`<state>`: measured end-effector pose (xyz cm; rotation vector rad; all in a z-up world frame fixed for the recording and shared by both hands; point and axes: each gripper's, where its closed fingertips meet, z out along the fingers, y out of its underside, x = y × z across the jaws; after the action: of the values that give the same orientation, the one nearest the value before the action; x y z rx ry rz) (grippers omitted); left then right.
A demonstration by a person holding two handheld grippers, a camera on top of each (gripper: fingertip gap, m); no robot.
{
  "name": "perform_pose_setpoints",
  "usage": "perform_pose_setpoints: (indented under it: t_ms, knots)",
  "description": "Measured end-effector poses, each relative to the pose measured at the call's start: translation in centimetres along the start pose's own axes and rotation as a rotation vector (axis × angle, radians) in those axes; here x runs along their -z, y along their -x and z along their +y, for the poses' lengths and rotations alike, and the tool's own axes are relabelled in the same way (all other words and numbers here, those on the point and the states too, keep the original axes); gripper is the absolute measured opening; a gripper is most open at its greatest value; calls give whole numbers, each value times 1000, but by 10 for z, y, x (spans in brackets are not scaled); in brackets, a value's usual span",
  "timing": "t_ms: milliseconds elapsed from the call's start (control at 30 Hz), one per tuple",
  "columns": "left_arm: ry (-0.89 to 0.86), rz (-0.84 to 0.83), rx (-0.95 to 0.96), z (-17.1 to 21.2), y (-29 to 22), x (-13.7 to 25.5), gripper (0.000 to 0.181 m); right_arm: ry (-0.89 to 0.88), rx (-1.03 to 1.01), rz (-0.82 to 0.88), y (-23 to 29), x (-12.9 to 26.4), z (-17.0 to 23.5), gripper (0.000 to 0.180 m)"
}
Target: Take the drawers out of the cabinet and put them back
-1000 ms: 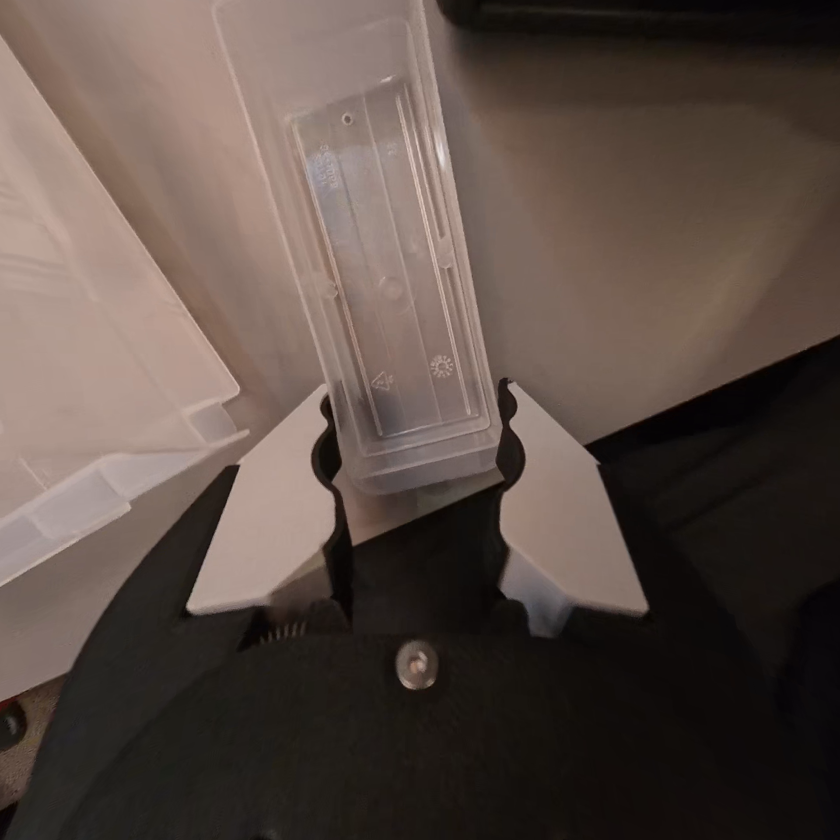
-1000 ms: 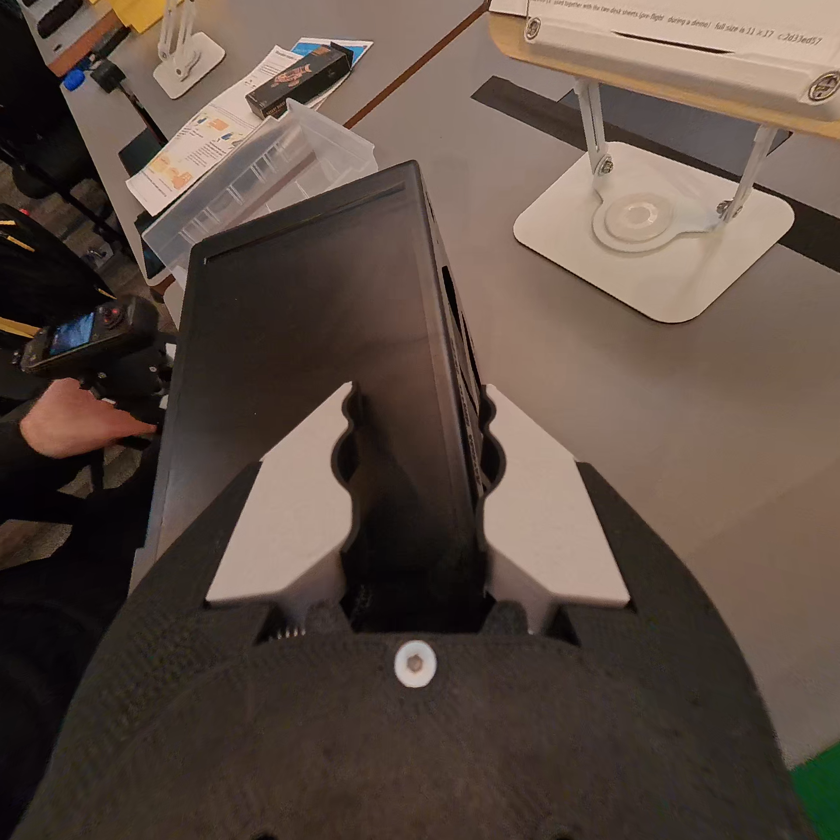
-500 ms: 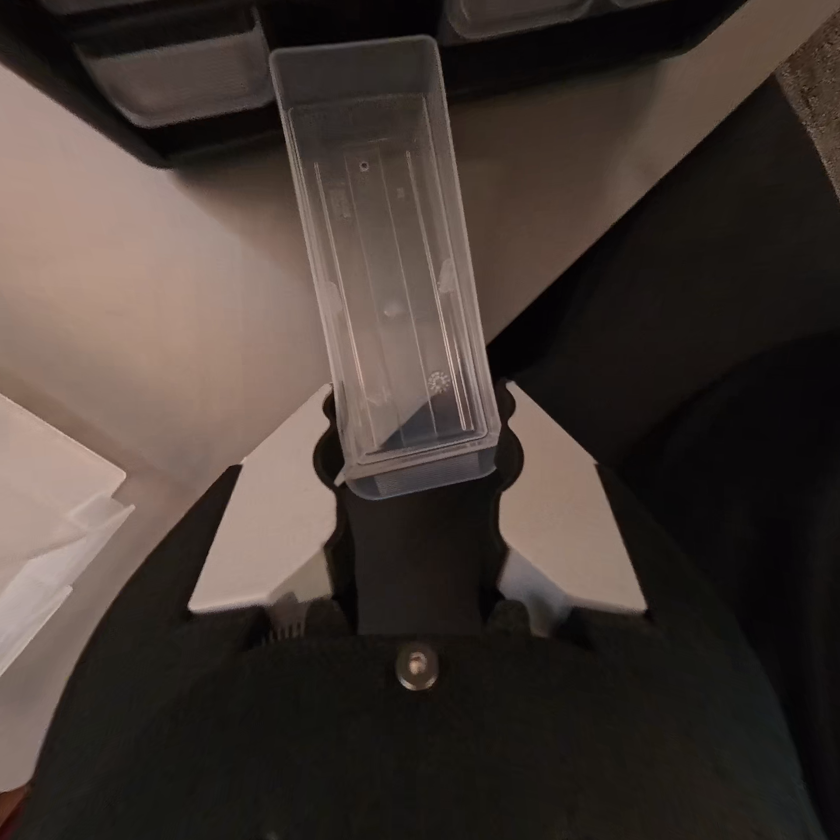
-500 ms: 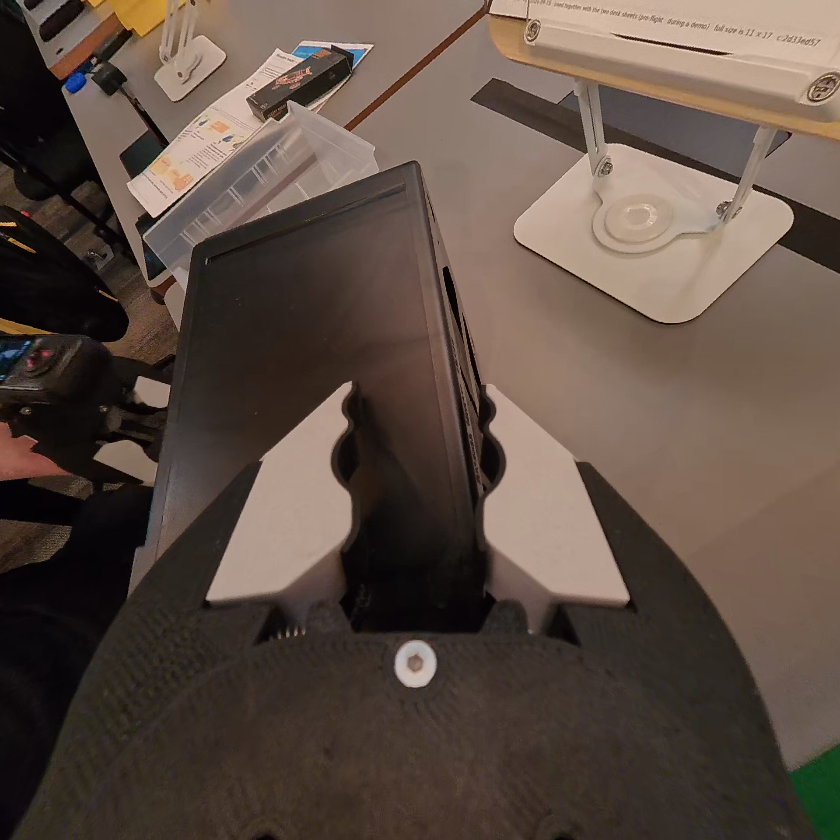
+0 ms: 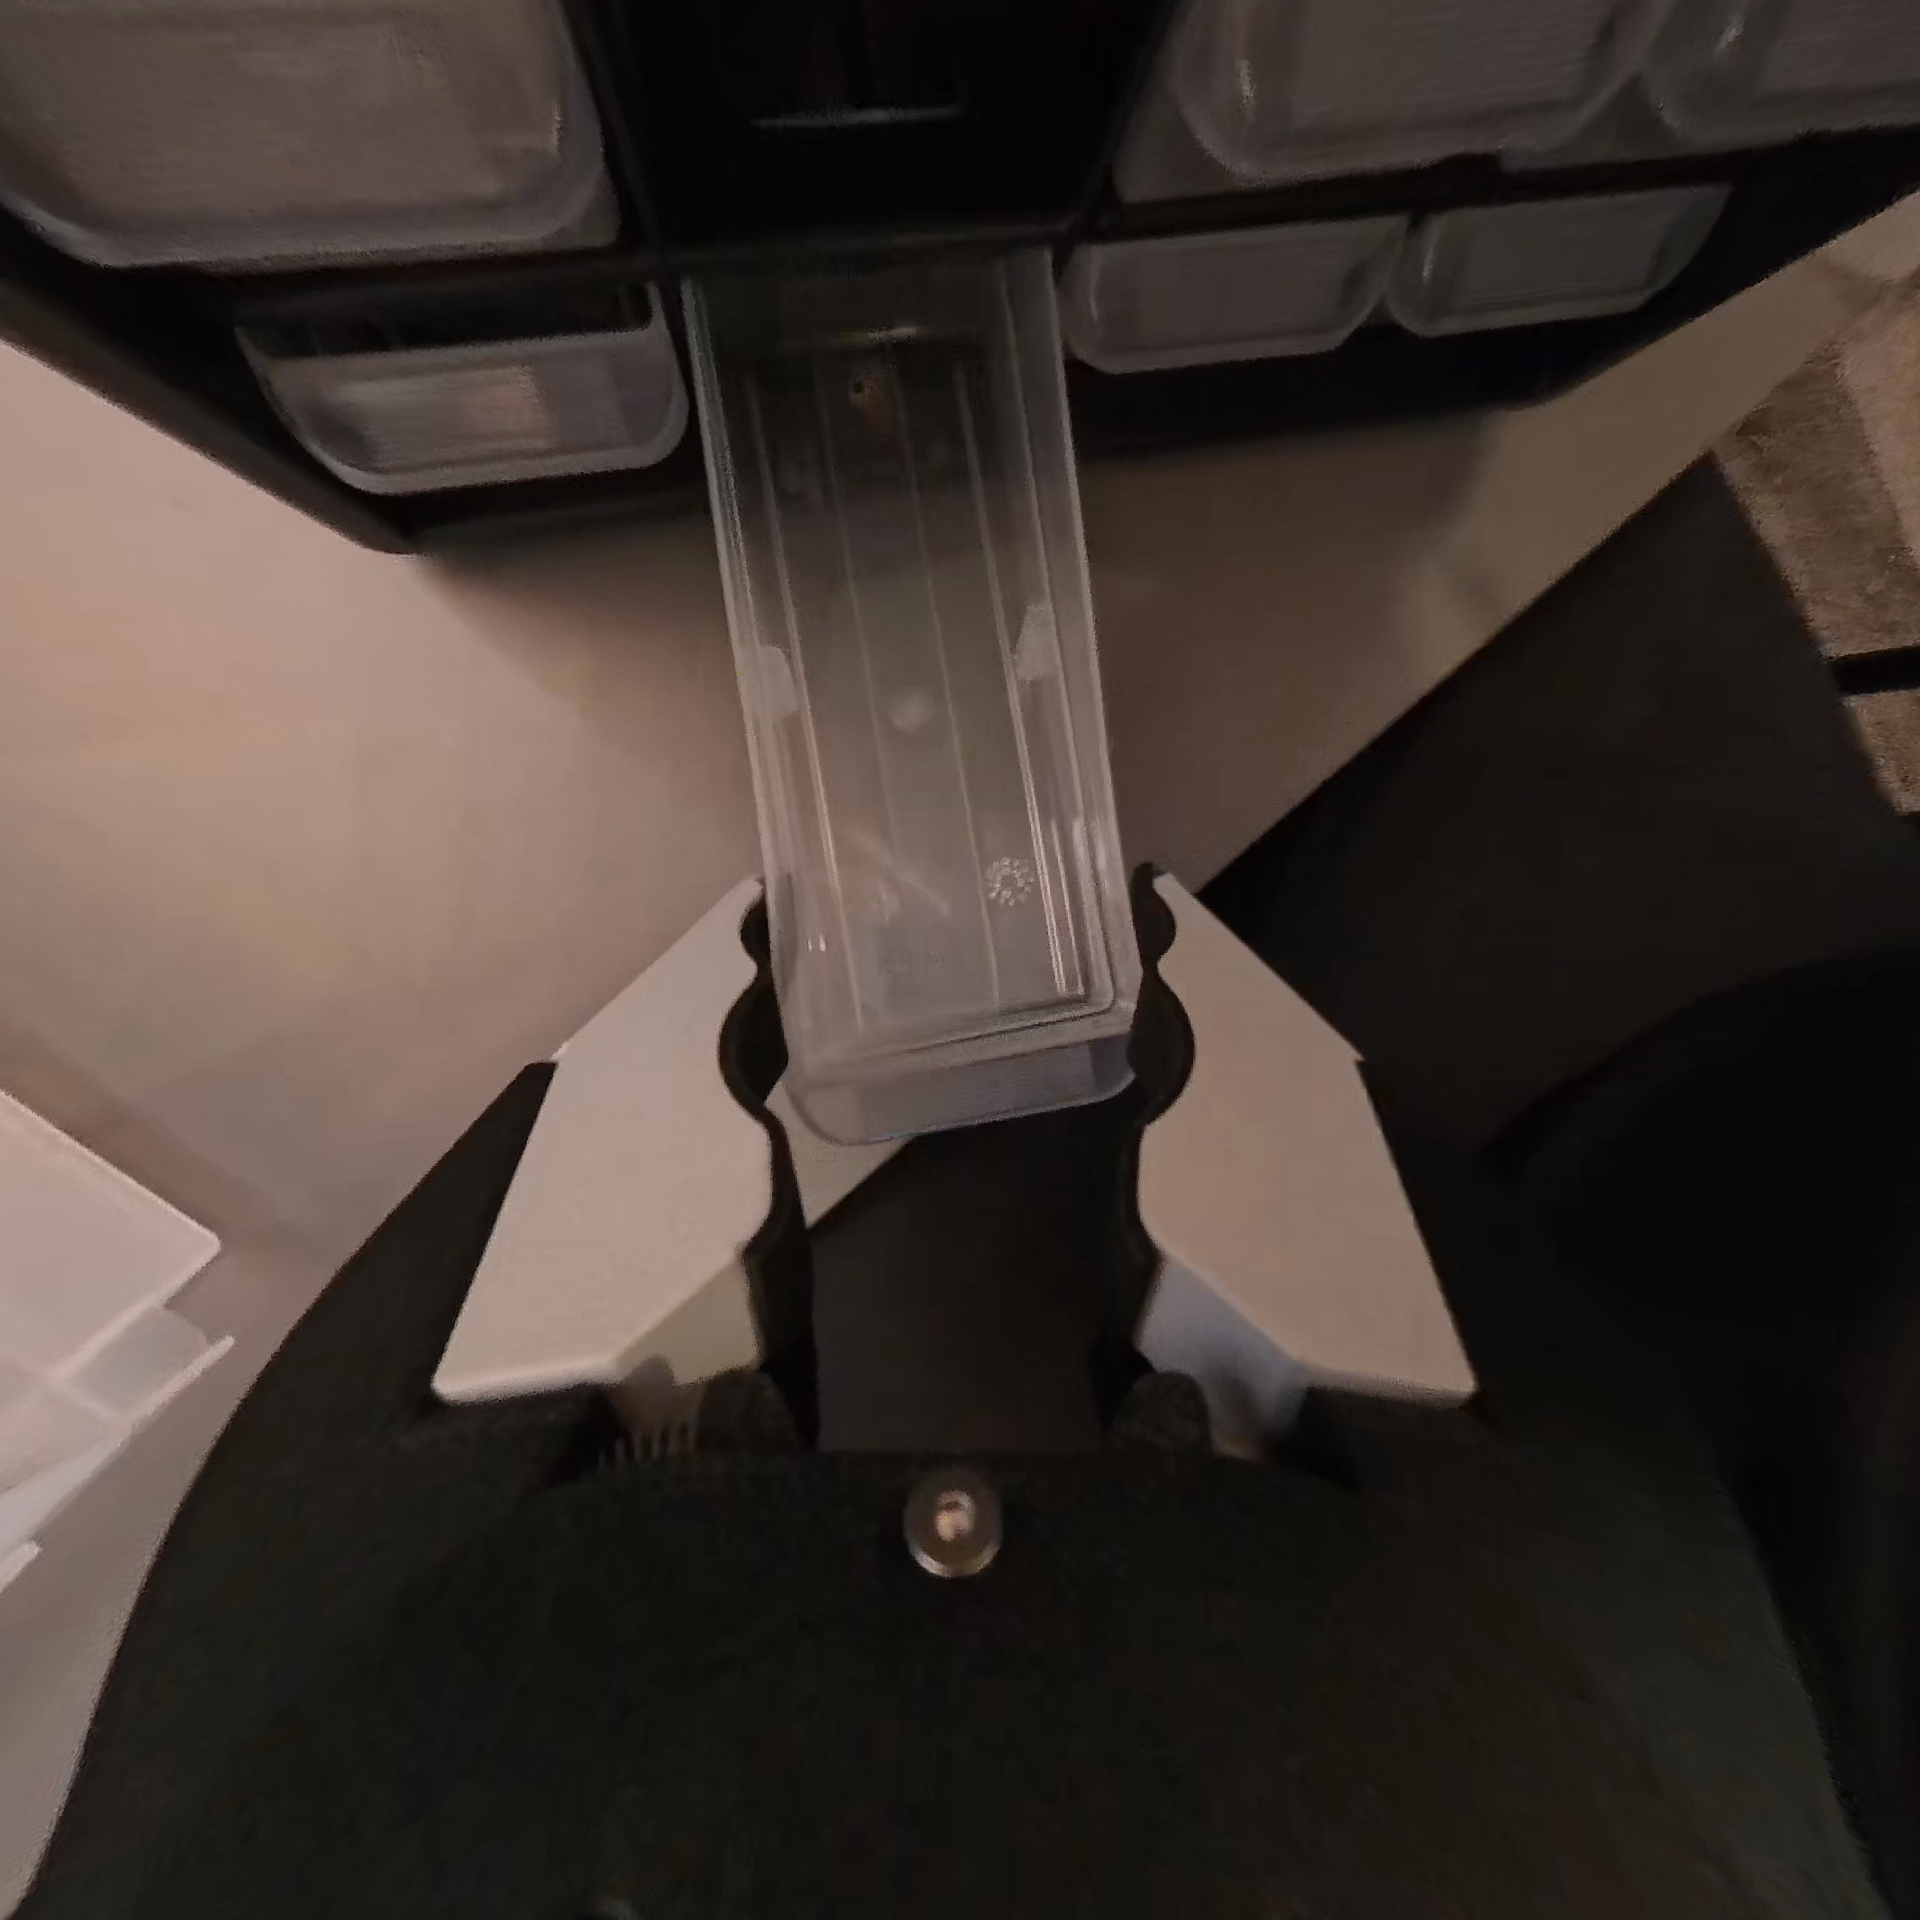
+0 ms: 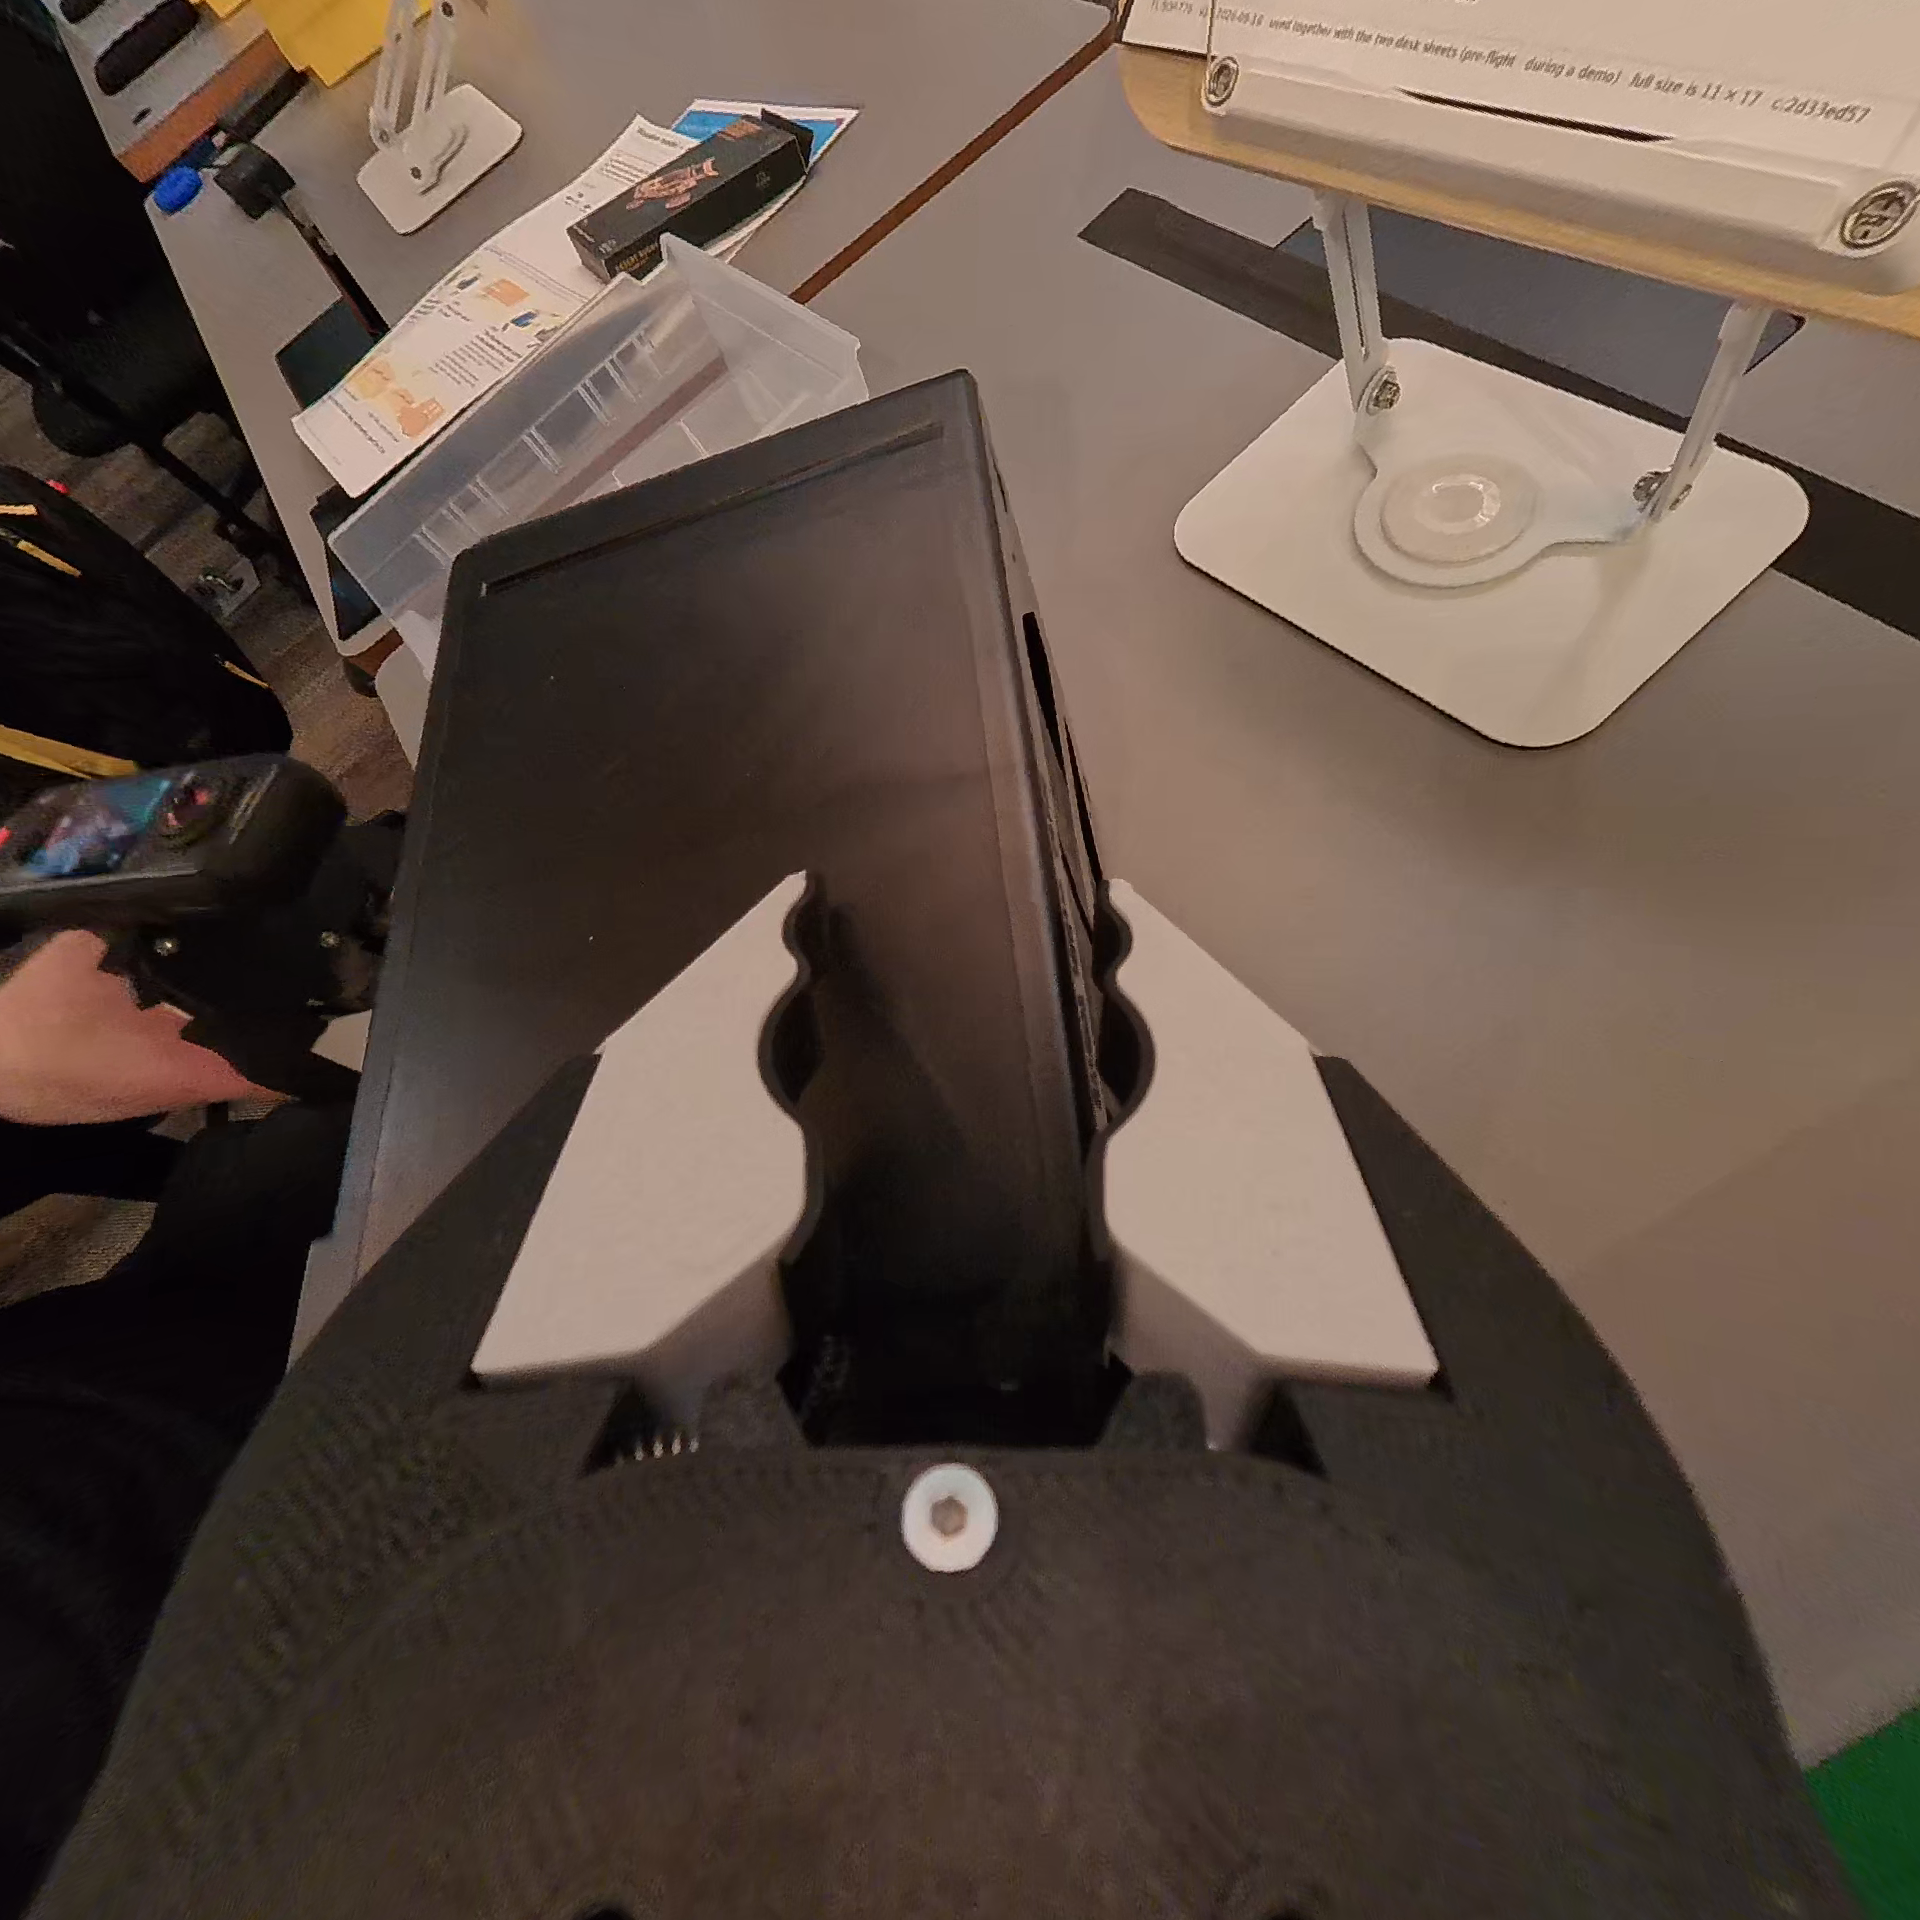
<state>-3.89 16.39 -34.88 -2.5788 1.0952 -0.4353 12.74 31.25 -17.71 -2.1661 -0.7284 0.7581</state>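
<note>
Between the left gripper's [image 5: 951,935] clamped jaws, the clear drawer [image 5: 914,665] runs lengthwise away, far end entering the black cabinet [image 5: 862,135]; right gripper [image 6: 956,956] jaws pinch the cabinet's rear top edge

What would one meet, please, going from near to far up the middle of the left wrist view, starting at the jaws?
left gripper with its jaws closed on the near end of the clear drawer → clear drawer reaching out over the table → its far end at the black cabinet → empty dark slot above it.
</note>
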Motion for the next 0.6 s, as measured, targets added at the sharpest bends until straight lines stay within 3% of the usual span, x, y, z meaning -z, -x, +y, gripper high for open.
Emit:
perform_pose_setpoints:
  t_ms: [233,300,367,467,600]
  knots:
    - [-178,-39,-11,-31,12,-29,64,-6,2,4,0,0,-1,50]
    - [-236,-3,-7,-35,6,-27,75,-9,3,5,0,1,-1,50]
    - [-256,-6,-5,-28,7,-18,93,-9,3,4,0,1,-1,50]
    - [-281,-1,-41,-9,5,8,80,-10,7,1,0,1,-1,50]
    - [-170,-109,-127,13,29,14,79,-9,14,-2,1,0,-1,50]
